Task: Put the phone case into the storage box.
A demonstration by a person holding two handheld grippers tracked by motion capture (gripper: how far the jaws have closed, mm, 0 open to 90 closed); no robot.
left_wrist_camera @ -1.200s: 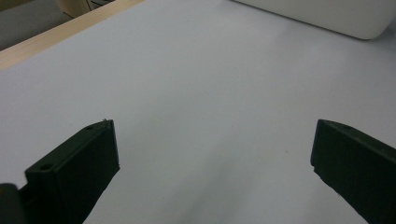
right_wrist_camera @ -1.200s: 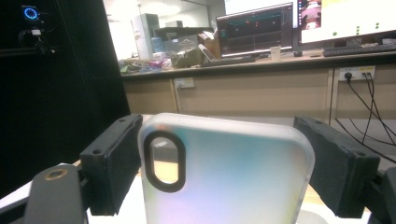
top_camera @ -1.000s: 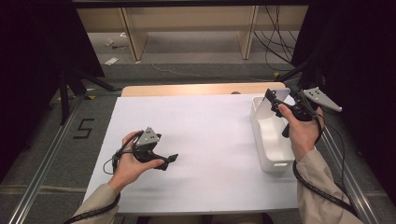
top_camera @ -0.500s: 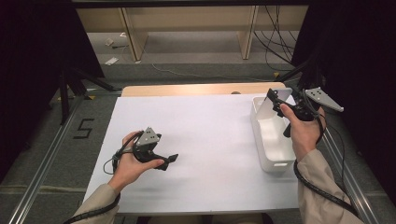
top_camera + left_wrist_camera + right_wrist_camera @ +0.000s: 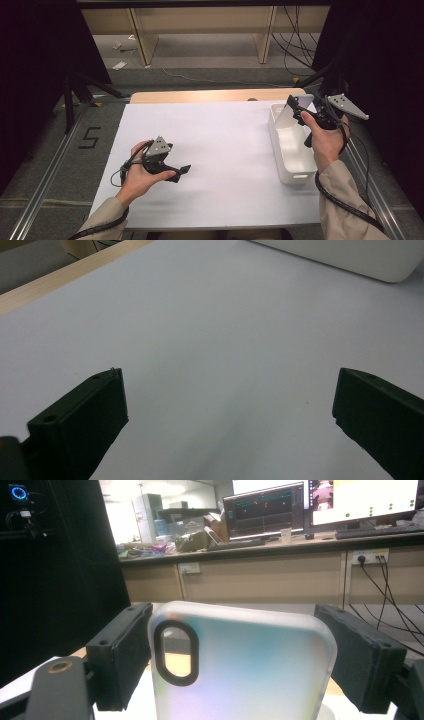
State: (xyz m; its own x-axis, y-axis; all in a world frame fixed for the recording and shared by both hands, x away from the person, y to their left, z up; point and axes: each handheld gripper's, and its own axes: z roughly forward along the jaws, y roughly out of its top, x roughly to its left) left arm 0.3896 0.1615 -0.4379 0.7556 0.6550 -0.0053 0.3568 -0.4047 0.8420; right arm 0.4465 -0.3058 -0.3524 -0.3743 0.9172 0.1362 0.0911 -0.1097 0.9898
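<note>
A frosted, translucent phone case with an oval camera cut-out stands upright between the jaws of my right gripper, held above the far end of a white bin. In the right gripper view the phone case spans the gap and both black pads press its edges, so my right gripper is shut on it. My left gripper rests low on the white table sheet at front left. Its jaws stand wide apart with nothing between them, as the left gripper view shows around my left gripper.
The white bin stands along the sheet's right side. A wooden table edge runs behind the sheet. Beyond it are shelf legs and cables on the floor. A desk with monitors shows far off in the right gripper view.
My right gripper has risen slightly with the phone case held in it. The left gripper has stayed where it was.
</note>
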